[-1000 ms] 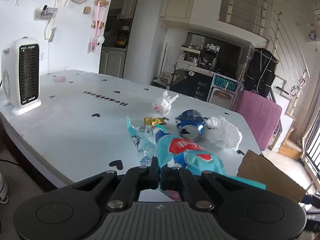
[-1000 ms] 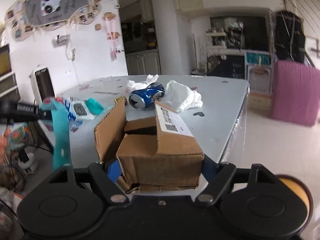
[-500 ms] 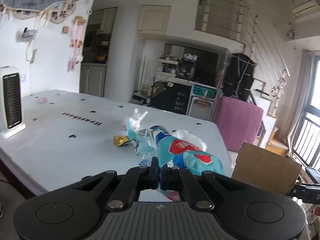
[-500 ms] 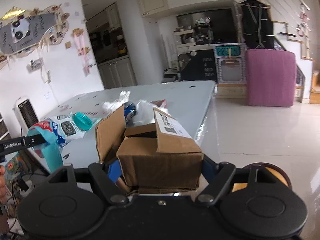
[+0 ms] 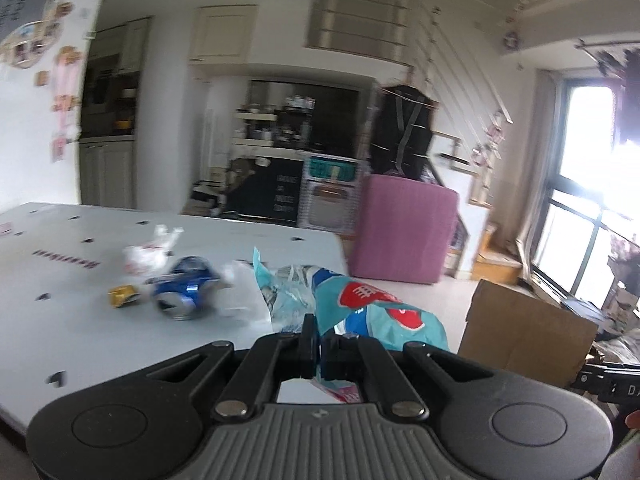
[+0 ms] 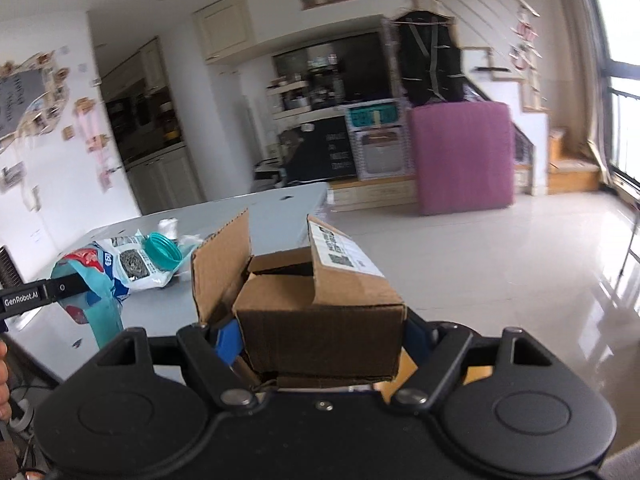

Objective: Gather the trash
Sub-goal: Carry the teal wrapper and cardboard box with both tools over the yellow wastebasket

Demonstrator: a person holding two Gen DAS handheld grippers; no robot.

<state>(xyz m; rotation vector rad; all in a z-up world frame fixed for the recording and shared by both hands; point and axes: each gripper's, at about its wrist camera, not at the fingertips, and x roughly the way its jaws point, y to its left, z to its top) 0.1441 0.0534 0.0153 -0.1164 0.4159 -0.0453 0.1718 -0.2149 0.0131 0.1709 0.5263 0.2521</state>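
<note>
Both grippers loaded above the bench [image 5: 72,280].
Left gripper [image 5: 319,338] jaws clamp the teal wrapper [image 5: 372,316], long axis pointing away; right gripper [image 6: 320,344] jaws, wide apart, grip the cardboard box [image 6: 320,312], flaps up.

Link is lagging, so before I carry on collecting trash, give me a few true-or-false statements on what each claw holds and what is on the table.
1. The left claw is shut on the teal snack wrapper. True.
2. The right claw is empty. False: it grips the cardboard box.
3. A crushed blue can lies on the table. True.
4. The box flaps are taped shut. False: they stand open.
</note>
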